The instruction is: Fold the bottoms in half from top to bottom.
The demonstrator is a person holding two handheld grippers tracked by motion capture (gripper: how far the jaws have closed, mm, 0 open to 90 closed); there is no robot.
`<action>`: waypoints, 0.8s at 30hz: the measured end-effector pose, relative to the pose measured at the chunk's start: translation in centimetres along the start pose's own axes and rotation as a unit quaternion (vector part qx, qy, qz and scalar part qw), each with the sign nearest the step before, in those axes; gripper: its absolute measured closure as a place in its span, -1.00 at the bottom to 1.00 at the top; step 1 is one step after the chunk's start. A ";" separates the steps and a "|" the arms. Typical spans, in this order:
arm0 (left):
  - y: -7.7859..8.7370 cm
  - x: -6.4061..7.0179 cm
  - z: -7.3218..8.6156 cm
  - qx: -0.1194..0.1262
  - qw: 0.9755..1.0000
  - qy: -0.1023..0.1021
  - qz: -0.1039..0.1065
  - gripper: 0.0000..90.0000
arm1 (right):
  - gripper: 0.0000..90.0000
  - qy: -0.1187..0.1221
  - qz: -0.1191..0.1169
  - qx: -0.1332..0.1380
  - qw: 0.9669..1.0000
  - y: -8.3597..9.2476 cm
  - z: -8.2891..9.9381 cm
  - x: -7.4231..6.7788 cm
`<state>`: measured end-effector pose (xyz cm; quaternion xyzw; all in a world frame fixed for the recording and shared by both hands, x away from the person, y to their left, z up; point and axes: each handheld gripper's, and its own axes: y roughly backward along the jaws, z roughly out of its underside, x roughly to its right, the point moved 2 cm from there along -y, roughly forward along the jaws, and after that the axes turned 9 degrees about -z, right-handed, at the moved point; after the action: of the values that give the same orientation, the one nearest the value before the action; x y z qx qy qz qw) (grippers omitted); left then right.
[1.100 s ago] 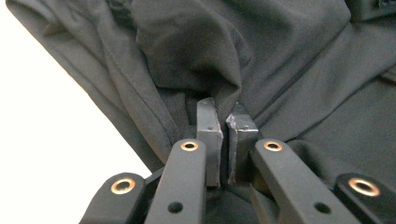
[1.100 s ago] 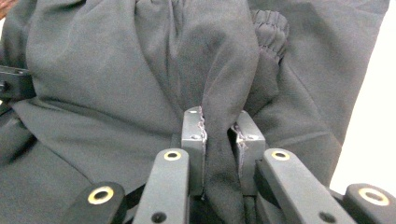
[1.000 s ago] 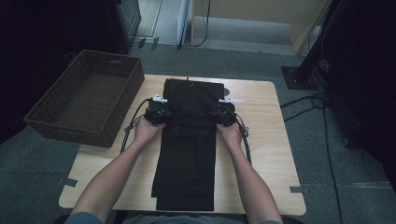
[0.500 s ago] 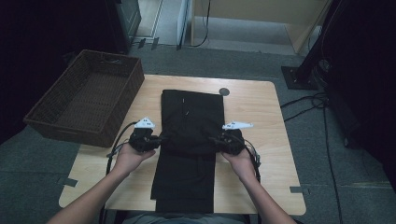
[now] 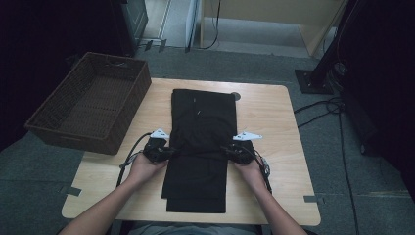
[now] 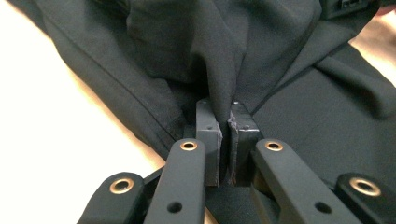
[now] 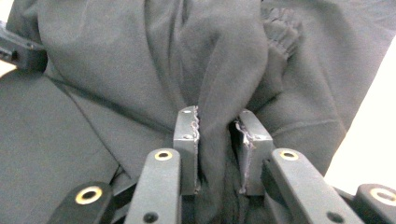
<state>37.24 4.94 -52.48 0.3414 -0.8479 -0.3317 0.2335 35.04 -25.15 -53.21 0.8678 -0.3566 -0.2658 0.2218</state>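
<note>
From the high view, black trousers (image 5: 201,147) lie lengthwise down the middle of the wooden counter (image 5: 274,127), folded over on themselves. The left gripper (image 5: 166,152) sits at the cloth's left edge and the right gripper (image 5: 229,151) at its right edge, both about halfway along the garment, each held in a hand coming in from the bottom. Between the 2 grippers the fabric is pulled into a taut crease. A wicker basket (image 5: 54,128) stands at the counter's left side, well apart from the trousers. Cables (image 5: 337,122) trail over the grey floor to the right.

In the left gripper view, the left gripper (image 6: 225,135) has its jaws pinched tight on a ridge of the trousers (image 6: 303,121), the cloth rising out of them in a fold, the pale counter (image 6: 60,135) beside it.

In the right gripper view, the right gripper (image 7: 217,135) has just been easing its jaws wider; a thick bunch of the trousers (image 7: 116,70) sits between them, pressed against the left pad, with a thin dark gap at the right one.
</note>
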 end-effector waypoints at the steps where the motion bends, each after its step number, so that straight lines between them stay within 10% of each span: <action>1: -0.1 -0.1 -0.2 0.001 1.000 -0.001 -0.001 0.84 | 0.57 0.000 0.001 0.008 1.000 -0.1 0.0 0.3; 6: 1.6 0.1 -1.4 0.012 1.000 -0.009 0.016 0.18 | 0.09 -0.022 -0.027 -0.010 0.999 0.9 -1.5 0.1; 12: 3.6 -1.3 -5.0 0.052 0.998 0.006 0.017 -0.01 | -0.09 -0.010 -0.015 0.059 0.998 2.9 -5.6 0.0; 24: -1.7 -3.5 -7.3 -0.016 0.999 0.029 -0.001 -0.05 | -0.20 -0.068 0.022 -0.006 0.997 -2.5 -6.8 3.5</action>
<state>44.86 3.63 -49.42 0.3481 -0.8347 -0.3359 0.2633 42.64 -24.82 -50.55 0.8384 -0.3882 -0.3213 0.2077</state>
